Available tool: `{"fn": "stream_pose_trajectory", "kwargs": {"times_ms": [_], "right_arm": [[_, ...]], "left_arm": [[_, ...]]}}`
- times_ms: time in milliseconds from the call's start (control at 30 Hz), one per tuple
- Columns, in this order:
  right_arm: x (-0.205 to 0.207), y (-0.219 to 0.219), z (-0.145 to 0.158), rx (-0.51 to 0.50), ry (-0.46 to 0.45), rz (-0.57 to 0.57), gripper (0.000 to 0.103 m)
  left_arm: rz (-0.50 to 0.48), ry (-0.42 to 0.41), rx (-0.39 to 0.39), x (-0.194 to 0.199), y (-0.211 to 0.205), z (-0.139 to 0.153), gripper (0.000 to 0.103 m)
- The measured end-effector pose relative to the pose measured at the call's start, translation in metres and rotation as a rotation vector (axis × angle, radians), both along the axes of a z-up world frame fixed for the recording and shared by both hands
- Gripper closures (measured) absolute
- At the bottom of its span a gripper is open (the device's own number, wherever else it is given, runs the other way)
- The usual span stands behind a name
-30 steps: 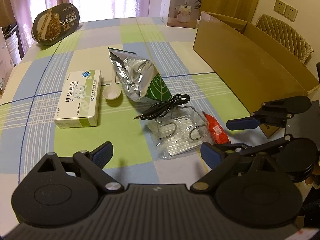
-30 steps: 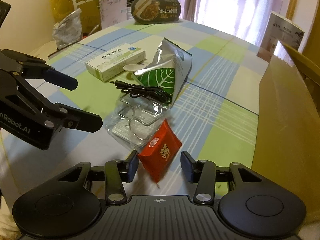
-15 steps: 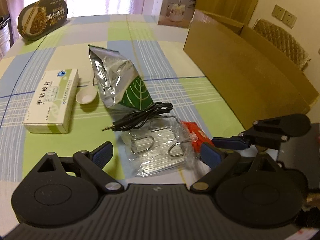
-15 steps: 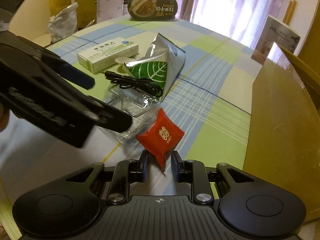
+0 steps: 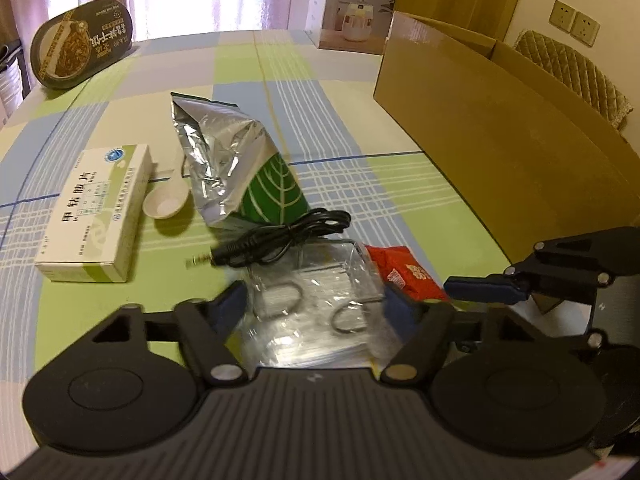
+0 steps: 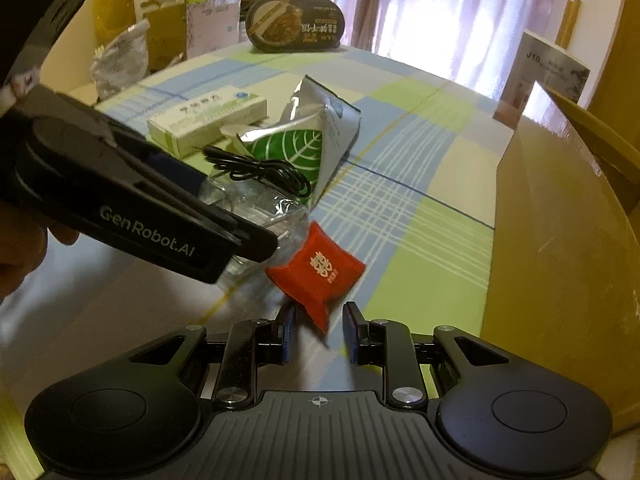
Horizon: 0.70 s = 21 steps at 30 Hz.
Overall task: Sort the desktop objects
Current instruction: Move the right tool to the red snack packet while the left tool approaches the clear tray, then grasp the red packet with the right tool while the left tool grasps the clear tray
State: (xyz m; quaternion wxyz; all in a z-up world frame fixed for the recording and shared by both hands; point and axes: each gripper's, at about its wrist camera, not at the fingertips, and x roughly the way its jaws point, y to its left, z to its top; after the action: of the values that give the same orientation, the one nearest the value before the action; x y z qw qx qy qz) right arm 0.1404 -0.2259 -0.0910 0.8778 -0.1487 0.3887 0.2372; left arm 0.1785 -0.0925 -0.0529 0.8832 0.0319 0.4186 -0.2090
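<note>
Low in the right wrist frame, the right gripper (image 6: 318, 330) sits with its jaws apart at a middling width, and the red packet (image 6: 318, 270) lies just ahead of them, its lower corner dipping into the gap; whether the pads touch it cannot be told. The packet rests on the checked tablecloth (image 6: 420, 216), right of the clear bag (image 6: 256, 204). From the left of that frame the left gripper (image 6: 224, 220) reaches in over the clear bag, its tip beside the packet's upper left edge. In the left wrist frame, the left gripper (image 5: 316, 304) stands wide, its two blue fingers (image 5: 230, 306) straddling the clear bag (image 5: 316, 300) of wire clips at lower centre. The packet (image 5: 404, 276) shows just right of the bag, between the left gripper's right finger and the right gripper (image 5: 480, 292), which enters from the right edge. A black cable (image 5: 280, 240) lies coiled across the bag's far edge, with its plug pointing left. Behind it leans a foil pouch (image 5: 236, 168) with a green leaf print, then a white spoon (image 5: 166, 202) and a medicine box (image 5: 96, 212) toward the left. A cardboard box (image 5: 500, 140) fills the right side, well apart from the packet. At upper left an oval food tub (image 5: 84, 44) stands on edge, and a humidifier carton (image 5: 356, 4) sits at top centre.
</note>
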Motion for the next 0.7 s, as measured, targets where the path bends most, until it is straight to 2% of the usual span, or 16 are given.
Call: {"fn": "stream_pose_trajectory", "kwargs": {"times_ms": [200,267,333,633,667,700], "right_arm": [[-0.001,0.0,0.003,0.042,0.008,-0.008,0.076],[0.0,0.0,0.003,0.057,0.008,-0.014,0.066],[0.002,0.0,0.002,0.07,0.013,-0.028,0.062],[0.004,0.001,0.001,0.072,0.021,-0.044,0.06],[0.004,0.001,0.002,0.073,0.022,-0.046,0.06],[0.005,0.0,0.002,0.075,0.022,-0.048,0.06]], "left_arm": [[0.009,-0.016,0.045,-0.009,0.022,0.004,0.038],[0.007,-0.018,0.048,-0.01,0.027,0.004,0.036],[0.014,-0.018,0.046,-0.009,0.029,0.003,0.031],[0.039,-0.028,0.046,0.004,0.021,-0.005,0.028],[0.037,-0.028,0.049,0.004,0.022,-0.006,0.029],[0.032,-0.025,0.046,0.004,0.023,-0.005,0.034]]}}
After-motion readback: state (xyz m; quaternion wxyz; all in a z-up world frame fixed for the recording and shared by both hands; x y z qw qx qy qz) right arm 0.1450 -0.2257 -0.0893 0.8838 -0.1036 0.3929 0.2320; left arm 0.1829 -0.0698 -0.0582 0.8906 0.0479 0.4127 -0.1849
